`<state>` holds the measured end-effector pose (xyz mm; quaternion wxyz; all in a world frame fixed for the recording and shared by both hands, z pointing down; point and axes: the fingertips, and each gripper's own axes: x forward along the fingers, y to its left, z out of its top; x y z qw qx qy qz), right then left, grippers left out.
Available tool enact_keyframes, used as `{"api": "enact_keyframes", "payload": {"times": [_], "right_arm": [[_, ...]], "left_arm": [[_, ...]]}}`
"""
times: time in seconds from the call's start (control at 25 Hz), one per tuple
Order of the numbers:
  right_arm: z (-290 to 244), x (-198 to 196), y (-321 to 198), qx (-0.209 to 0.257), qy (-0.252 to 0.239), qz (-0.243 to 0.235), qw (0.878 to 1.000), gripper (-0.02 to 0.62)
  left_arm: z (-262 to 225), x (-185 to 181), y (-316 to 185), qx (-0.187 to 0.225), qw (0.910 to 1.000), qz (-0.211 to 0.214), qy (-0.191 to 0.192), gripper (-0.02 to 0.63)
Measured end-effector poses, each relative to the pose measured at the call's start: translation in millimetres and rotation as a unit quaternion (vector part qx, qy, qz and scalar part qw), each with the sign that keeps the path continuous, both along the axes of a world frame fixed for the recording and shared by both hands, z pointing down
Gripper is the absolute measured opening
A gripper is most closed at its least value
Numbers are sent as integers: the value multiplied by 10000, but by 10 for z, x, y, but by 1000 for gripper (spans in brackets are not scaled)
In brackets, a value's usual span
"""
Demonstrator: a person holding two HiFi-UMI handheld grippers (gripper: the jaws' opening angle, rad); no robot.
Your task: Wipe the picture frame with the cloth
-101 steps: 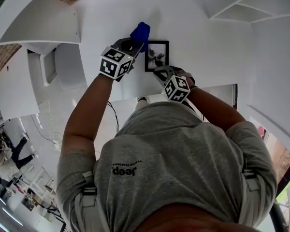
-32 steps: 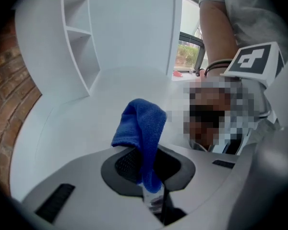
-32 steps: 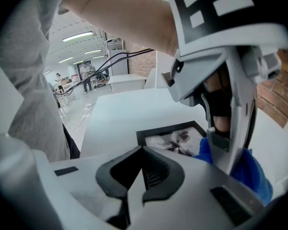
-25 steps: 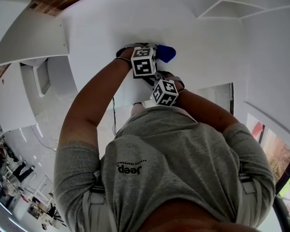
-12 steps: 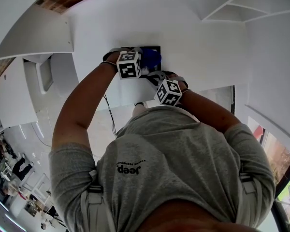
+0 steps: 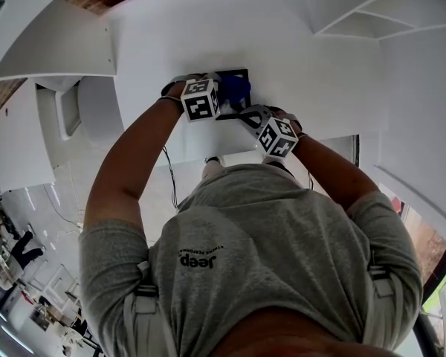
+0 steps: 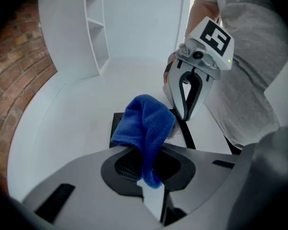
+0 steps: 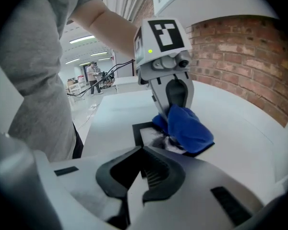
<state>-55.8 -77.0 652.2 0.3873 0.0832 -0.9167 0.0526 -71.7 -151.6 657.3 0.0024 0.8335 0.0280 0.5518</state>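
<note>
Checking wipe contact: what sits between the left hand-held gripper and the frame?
The cloth. Clamped in the left hand-held gripper, it bunches out over the frame. The left gripper view shows this most clearly.

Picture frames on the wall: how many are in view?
1. The black rectangular picture frame hangs on the white wall, partly under the blue cloth held by the left gripper. Arms could hide others.
</note>
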Motion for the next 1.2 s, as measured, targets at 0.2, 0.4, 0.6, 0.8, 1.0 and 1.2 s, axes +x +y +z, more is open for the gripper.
{"api": "enact_keyframes", "payload": {"times": [0.2, 0.4, 0.6, 0.8, 1.0, 1.2], "right_arm": [[-1, 178, -21, -6, -12, 212, 9998, 15], [6, 183, 6, 177, -67, 312, 9993, 15], [13, 177, 11, 316, -35, 248, 9992, 15], [13, 182, 15, 431, -41, 179, 9989, 15], [18, 174, 24, 441, -52, 207, 9988, 15], [21, 195, 4, 372, -120, 314, 9987, 15]], "left_arm": [[5, -6, 0, 6, 10000, -7, -10, 55], [8, -7, 4, -41, 10000, -55, -11, 55], [-123, 161, -16, -34, 9998, -111, 157, 55], [-265, 753, 118, 0, 9982, 339, 499, 55], [-89, 985, 288, -51, 9968, 726, 327, 55], [29, 878, 252, -71, 9977, 641, 203, 55]]}}
